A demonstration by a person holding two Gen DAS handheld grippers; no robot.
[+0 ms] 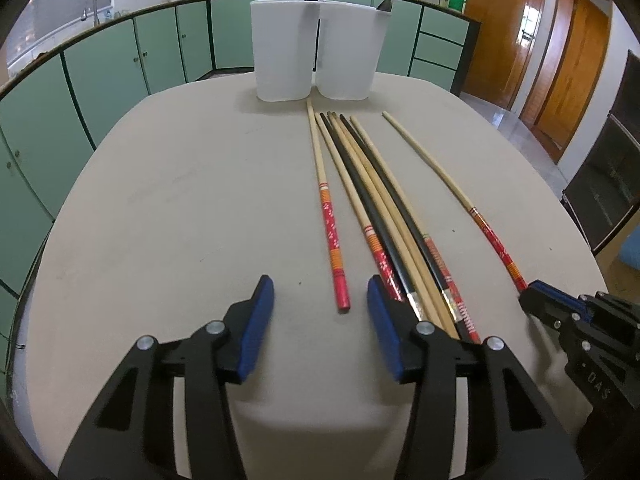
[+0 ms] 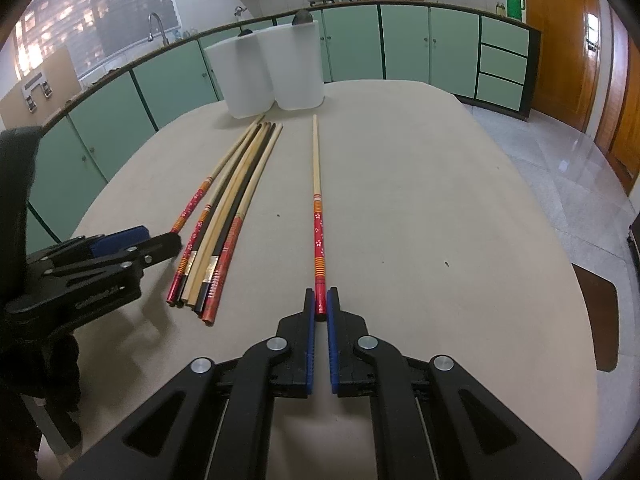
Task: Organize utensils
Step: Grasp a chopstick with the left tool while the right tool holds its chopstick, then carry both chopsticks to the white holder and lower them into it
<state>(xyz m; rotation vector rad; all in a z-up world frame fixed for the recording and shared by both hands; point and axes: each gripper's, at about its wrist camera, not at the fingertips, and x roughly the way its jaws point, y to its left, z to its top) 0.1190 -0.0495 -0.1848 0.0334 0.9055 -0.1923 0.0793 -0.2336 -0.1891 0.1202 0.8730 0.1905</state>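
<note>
Several chopsticks lie on the beige table. A bundle of red-handled, plain and black ones lies in the middle; it also shows in the right wrist view. A red-handled chopstick lies just left of the bundle. My left gripper is open, its jaws on either side of that chopstick's red end. A lone red-handled chopstick lies to the right. My right gripper is shut on its red end. Two white containers stand at the far edge, each with a dark utensil inside.
Green kitchen cabinets with a counter, sink tap and pots curve behind the table. Wooden doors stand at the right. A dark chair back sits at the table's right edge.
</note>
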